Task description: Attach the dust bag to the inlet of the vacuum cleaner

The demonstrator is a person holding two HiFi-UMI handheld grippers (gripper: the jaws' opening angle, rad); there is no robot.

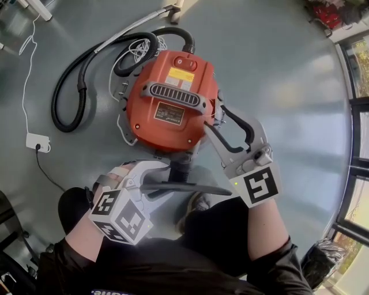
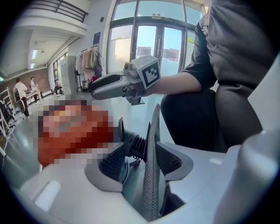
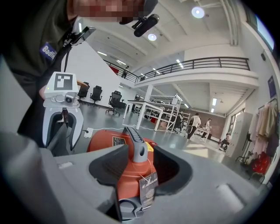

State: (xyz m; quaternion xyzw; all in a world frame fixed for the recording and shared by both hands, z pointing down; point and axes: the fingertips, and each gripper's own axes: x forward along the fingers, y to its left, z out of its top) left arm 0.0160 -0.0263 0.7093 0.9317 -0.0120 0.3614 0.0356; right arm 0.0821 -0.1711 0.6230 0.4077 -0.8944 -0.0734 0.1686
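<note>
Left tongs (image 2: pixel 141 147) clamp the bag (image 2: pixel 151 183) edge-on. Right tongs (image 3: pixel 141 152) gape wide, empty, beside the vacuum (image 3: pixel 109 142). Where bag meets vacuum is unclear.

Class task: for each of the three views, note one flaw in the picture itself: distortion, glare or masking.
Head view: the wide lens bends the floor's edges, though the vacuum cleaner is sharp. Left gripper view: the windows wash out pale, and a mosaic patch masks the vacuum cleaner's red body. Right gripper view: the balcony railing bows, and the ceiling lights flare.
</note>
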